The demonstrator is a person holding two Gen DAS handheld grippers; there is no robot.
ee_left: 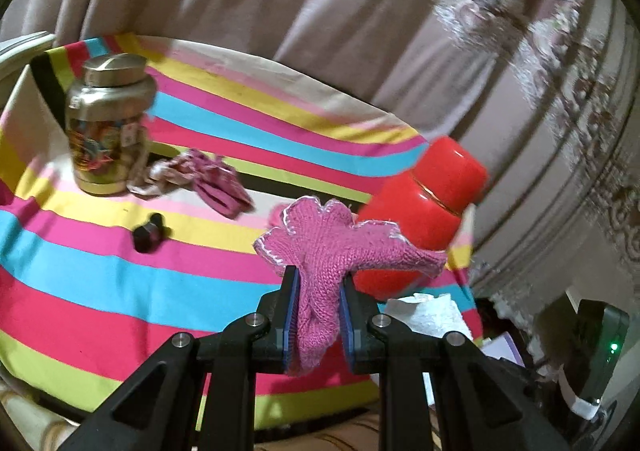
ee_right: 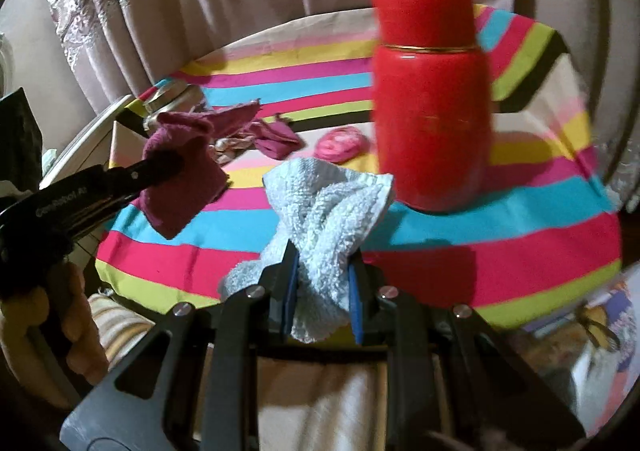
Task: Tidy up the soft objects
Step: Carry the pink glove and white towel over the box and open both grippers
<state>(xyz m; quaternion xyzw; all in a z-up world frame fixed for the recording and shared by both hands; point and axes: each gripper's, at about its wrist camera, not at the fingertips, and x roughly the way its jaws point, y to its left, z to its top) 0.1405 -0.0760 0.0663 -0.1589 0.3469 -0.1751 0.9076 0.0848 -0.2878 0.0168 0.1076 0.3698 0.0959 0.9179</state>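
My left gripper [ee_left: 319,283] is shut on a pink knitted piece [ee_left: 332,247] and holds it above the striped cloth [ee_left: 120,283]. It also shows in the right wrist view [ee_right: 176,167] at the left, with the knit hanging dark maroon [ee_right: 184,171]. My right gripper [ee_right: 324,263] is shut on a light blue terry cloth [ee_right: 328,211] above the striped cloth [ee_right: 520,251]. More soft pieces lie on the table: a pink-and-white bundle [ee_left: 176,171], a magenta cloth [ee_left: 224,187], and a small pink item [ee_right: 340,145].
A red flask [ee_right: 432,103] stands just right of my right gripper; it also shows in the left wrist view [ee_left: 424,211]. A gold-lidded jar [ee_left: 108,119] stands at the far left. A small black object [ee_left: 149,237] lies on the cloth. Curtains hang behind.
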